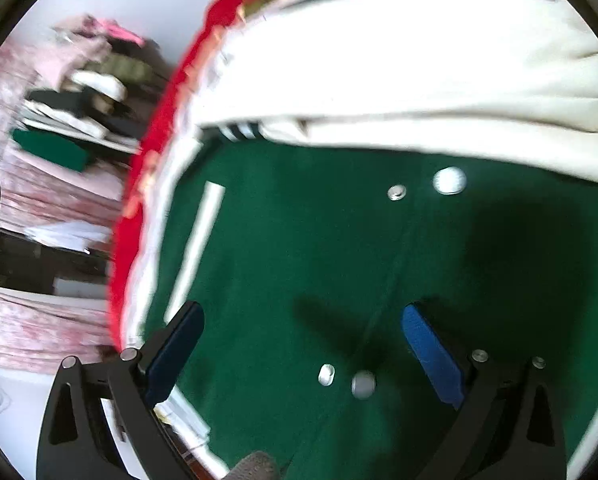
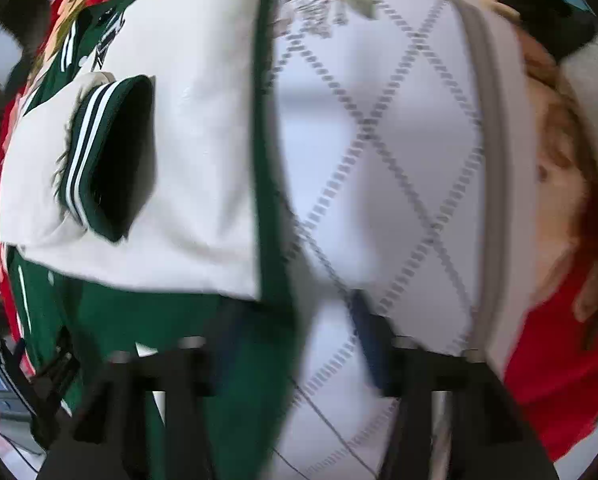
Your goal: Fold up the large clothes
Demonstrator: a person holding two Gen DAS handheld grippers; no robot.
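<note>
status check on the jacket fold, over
Left gripper open, empty, over green jacket front. Right gripper open, nothing held, at jacket edge. White sleeve folded across body. Nothing in the way.

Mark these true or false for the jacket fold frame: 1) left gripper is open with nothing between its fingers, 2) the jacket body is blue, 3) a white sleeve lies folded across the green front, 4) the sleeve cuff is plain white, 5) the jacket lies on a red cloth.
1) True. The left gripper stands wide open above the jacket, and nothing is clamped.
2) False. The jacket body is green, with metal snaps down the front.
3) True. The white sleeve lies across the green front.
4) False. The cuff is green with white stripes.
5) True. A red cloth shows along the jacket's edge.
</note>
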